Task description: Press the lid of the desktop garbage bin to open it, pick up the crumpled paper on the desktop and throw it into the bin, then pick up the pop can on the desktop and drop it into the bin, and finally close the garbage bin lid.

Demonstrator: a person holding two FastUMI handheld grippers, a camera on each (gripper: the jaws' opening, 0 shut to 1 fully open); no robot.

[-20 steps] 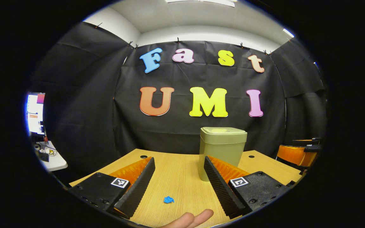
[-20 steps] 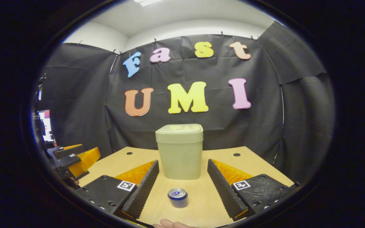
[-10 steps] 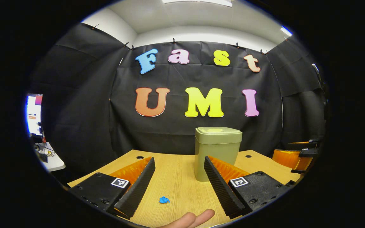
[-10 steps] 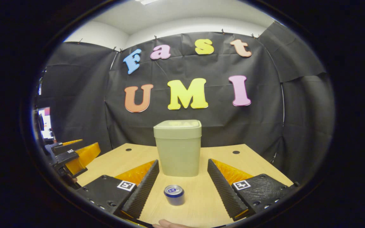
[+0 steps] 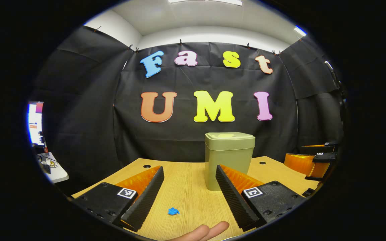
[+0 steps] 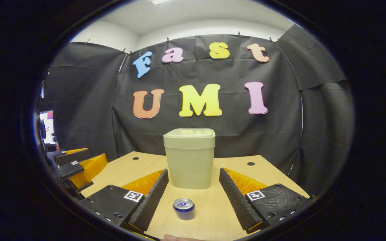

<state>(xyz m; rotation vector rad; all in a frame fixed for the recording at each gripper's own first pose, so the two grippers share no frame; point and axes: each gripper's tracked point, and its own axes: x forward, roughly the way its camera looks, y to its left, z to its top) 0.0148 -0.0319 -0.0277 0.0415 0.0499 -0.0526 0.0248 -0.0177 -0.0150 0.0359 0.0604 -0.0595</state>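
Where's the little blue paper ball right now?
In the left gripper view, the crumpled paper lies on the table, between the open left gripper fingers, nearer than the closed bin.

The wooden desktop (image 6: 213, 214) carries the lidded bin (image 6: 189, 159), pop can (image 6: 184, 208) and crumpled paper (image 5: 173, 211).

I work in a recording booth inside an office room: black cloth (image 5: 89, 110) hangs around my wooden tabletop (image 5: 189, 187), a monitor (image 5: 35, 122) glowing beyond.
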